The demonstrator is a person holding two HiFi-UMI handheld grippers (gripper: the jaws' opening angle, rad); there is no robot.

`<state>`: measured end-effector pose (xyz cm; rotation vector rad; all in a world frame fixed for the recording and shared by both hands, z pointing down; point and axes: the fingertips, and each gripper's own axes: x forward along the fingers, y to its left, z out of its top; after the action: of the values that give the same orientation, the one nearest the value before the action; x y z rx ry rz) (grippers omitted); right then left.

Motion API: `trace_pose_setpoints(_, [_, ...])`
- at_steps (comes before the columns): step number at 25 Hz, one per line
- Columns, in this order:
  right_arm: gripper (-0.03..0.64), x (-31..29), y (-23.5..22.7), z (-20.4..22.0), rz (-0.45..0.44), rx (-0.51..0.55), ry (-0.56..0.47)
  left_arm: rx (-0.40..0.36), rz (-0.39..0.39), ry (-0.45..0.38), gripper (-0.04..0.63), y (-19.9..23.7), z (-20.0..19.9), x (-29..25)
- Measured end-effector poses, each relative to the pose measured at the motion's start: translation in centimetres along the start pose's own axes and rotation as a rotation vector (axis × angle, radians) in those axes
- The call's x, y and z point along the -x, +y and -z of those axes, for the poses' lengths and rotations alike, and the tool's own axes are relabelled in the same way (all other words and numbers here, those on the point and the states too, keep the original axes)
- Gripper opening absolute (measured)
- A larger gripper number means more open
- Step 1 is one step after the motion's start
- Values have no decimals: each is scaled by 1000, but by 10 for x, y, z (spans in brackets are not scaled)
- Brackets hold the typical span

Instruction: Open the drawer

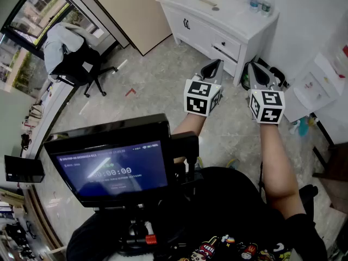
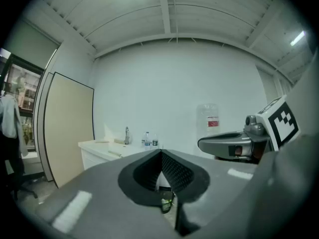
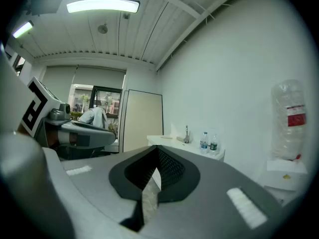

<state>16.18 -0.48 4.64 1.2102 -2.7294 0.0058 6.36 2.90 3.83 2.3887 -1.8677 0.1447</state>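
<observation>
A white cabinet (image 1: 247,26) stands against the far wall, with drawer fronts (image 1: 227,44) on its right half. Both grippers hover above the floor, short of the cabinet and apart from it. My left gripper (image 1: 213,68) points at the drawers, jaws together and holding nothing. To its right, my right gripper (image 1: 260,75) is also shut and empty. From the left gripper view, the left gripper (image 2: 161,153) sees the cabinet (image 2: 97,156) low on the left. Past the right gripper (image 3: 157,149), the right gripper view shows the cabinet (image 3: 172,142) further off.
Water bottles (image 1: 259,0) and a tap stand on the cabinet top. A black office chair (image 1: 79,64) draped with clothing is at the left by the window. A white stand (image 1: 311,89) with a water jug (image 3: 288,117) is at the right. A screen (image 1: 111,166) sits below my view.
</observation>
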Motion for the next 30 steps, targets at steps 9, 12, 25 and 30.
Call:
trace_pose_setpoints(9, [21, -1, -3, -1, -8, 3, -11, 1, 0, 3, 0, -1, 1, -8])
trace_pose_setpoints(12, [21, -2, -8, -1, -8, 6, -17, 2, 0, 8, 0, -3, 4, -13])
trace_pose_setpoints(25, [23, -6, -46, 10, -31, -12, -21, 9, 2, 40, 2, -23, 19, -53])
trace_pose_setpoints(30, [23, -23, -64, 20, -42, -28, -23, 11, 7, 67, 2, -22, 34, -79])
